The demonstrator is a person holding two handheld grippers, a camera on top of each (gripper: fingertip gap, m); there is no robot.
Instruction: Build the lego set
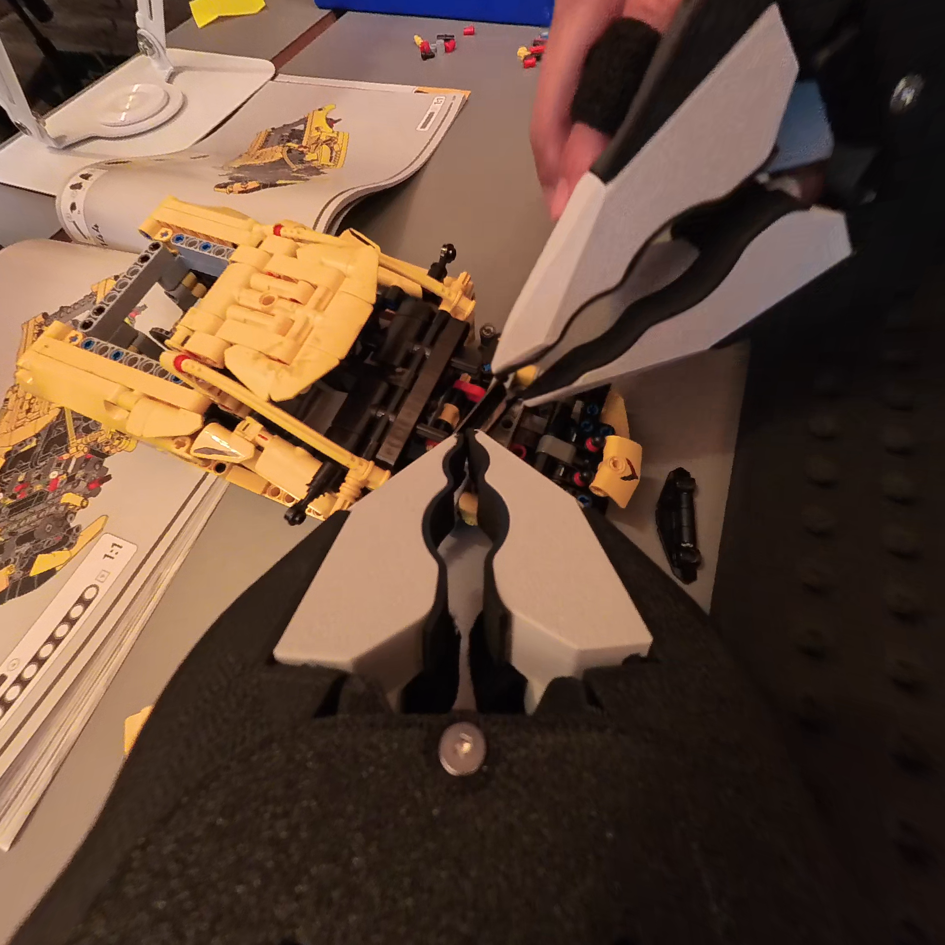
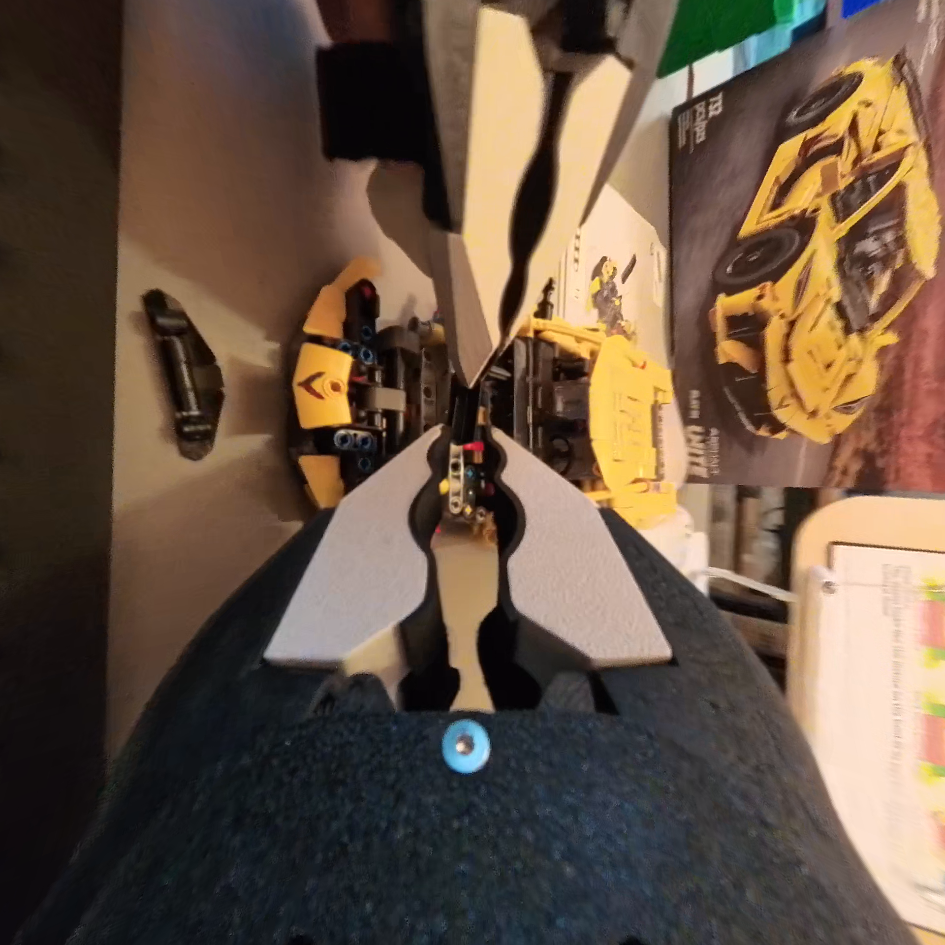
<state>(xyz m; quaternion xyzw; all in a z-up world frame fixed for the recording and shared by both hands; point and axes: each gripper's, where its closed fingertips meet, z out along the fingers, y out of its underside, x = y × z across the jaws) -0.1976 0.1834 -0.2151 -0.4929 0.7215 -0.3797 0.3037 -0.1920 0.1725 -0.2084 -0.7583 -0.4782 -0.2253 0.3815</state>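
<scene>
Lego car (image 1: 266,347), half built, sits on the desk (image 1: 486,169), nose overlapping the open manual (image 1: 76,588), likely so the steps stay readable. Both tools meet at its exposed black mid-chassis. Left hand-held gripper (image 1: 466,434) is pinched nearly closed at the frame; whether it grips anything, cannot tell. Right hand-held gripper (image 2: 463,432) is narrow around a grey beam (image 2: 456,478), probably seating it. Loose black part (image 1: 679,521) waits just beside.
</scene>
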